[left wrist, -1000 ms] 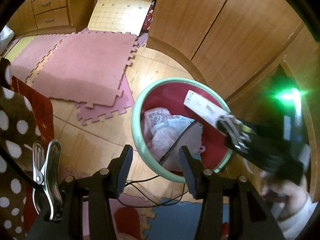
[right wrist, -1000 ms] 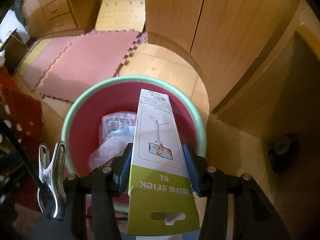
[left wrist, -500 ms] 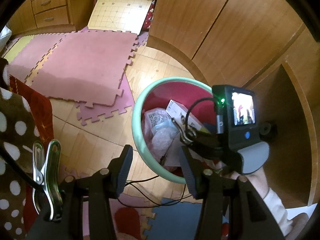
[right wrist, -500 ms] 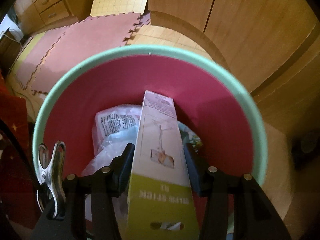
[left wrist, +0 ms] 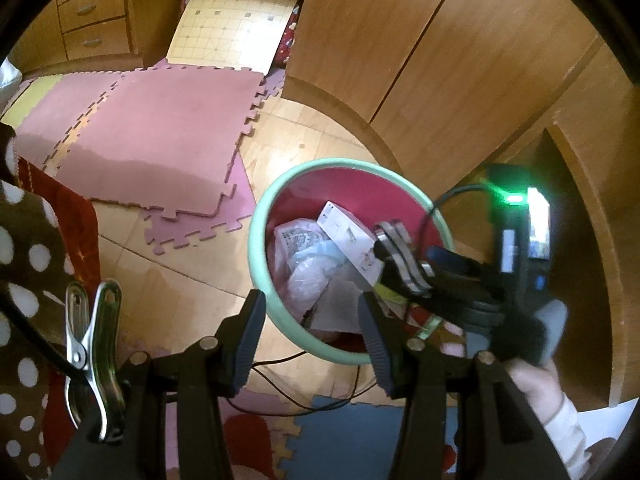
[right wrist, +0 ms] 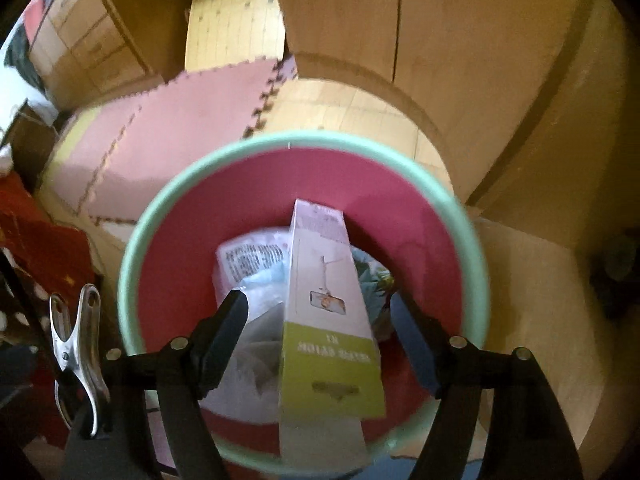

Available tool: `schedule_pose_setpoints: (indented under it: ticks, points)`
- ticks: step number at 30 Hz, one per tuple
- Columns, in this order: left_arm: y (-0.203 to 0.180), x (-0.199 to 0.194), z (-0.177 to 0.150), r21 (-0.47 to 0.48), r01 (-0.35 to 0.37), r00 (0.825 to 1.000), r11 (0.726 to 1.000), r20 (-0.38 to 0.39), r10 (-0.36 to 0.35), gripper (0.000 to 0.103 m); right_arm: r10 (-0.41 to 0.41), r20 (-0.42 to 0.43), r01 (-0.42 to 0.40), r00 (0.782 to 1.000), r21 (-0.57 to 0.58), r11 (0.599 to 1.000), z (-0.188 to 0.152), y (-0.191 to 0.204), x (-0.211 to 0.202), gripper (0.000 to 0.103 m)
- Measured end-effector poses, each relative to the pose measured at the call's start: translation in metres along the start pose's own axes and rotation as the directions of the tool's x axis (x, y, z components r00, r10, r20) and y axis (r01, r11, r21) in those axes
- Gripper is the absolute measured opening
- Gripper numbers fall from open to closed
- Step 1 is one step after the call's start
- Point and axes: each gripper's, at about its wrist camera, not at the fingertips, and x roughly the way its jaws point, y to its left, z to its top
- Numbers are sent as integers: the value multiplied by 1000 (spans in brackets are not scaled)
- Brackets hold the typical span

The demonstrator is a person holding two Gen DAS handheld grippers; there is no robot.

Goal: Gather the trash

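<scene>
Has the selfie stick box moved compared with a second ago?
Yes. The box has dropped past the bin's green rim into its red inside. The right gripper has just been opening; its jaws stand clear of the box.

Bin (right wrist: 168, 216): mint-green rim, deep pink-red inside.
Carton (right wrist: 326, 308): white upper part with a small printed picture, yellow-green band below with dark lettering.
Bags (left wrist: 308, 248): translucent white and pale pink, one with black print, a pale blue patch.
Foam mats (left wrist: 160, 128): dusty pink, puzzle-edged; one blue tile (left wrist: 340, 436) nearest the camera.
Cloth (left wrist: 24, 240): brown with white dots, beside red fabric.
Cabinets (left wrist: 440, 60): orange-brown wood grain.
Leaning board (left wrist: 236, 20): cream with a grid.
</scene>
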Motion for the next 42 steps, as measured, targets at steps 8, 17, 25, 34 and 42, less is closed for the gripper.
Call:
schedule_pose_setpoints:
  ticks: [8, 17, 25, 34, 42]
  points:
    - [-11, -12, -2, 23, 15, 1000, 1000, 23, -16, 50, 48, 86, -52, 995, 45, 998, -6, -11, -63, 75]
    - [-24, -24, -6, 65, 7, 999, 998, 51, -10, 50, 42, 171, -43, 984, 4, 999, -24, -13, -137, 75]
    - [-41, -33, -13, 132, 5, 997, 991, 70, -14, 50, 38, 232, -42, 972, 9, 999, -53, -13, -193, 75]
    - [-52, -34, -23, 167, -17, 997, 986, 83, 3, 50, 7, 299, -12, 954, 15, 1000, -95, -13, -215, 75]
    - [-53, -12, -31, 165, -72, 996, 984, 59, 63, 50, -9, 278, -3, 960, 46, 999, -102, -27, -184, 75]
